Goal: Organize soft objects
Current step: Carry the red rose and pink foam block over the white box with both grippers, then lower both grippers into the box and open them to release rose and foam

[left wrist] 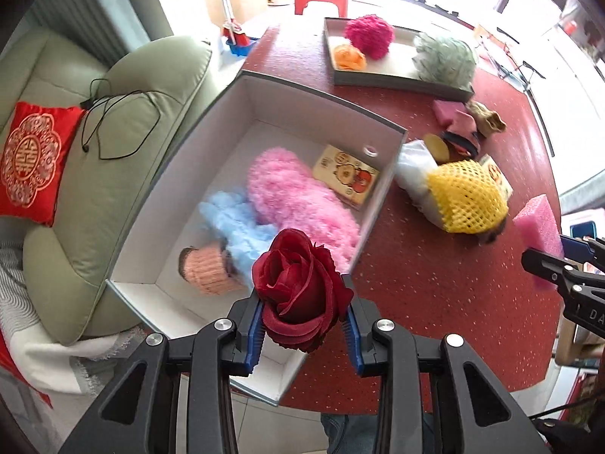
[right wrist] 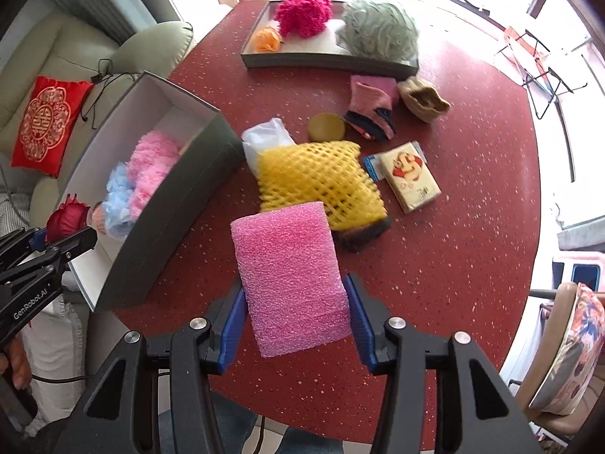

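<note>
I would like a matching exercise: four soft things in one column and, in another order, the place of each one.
Things
1. red fabric rose
2. pink foam sheet
3. pink fluffy item
4. green bath pouf

Places
a. in the shallow tray
b. in the left gripper
c. in the deep white box
d. in the right gripper

Pairs: 1-b, 2-d, 3-c, 4-a

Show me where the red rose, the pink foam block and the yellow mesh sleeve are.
red rose [left wrist: 300,287], left wrist view, centre of the bloom.
pink foam block [right wrist: 291,280], right wrist view, middle of its top face.
yellow mesh sleeve [right wrist: 317,178], right wrist view, middle of the netting.
</note>
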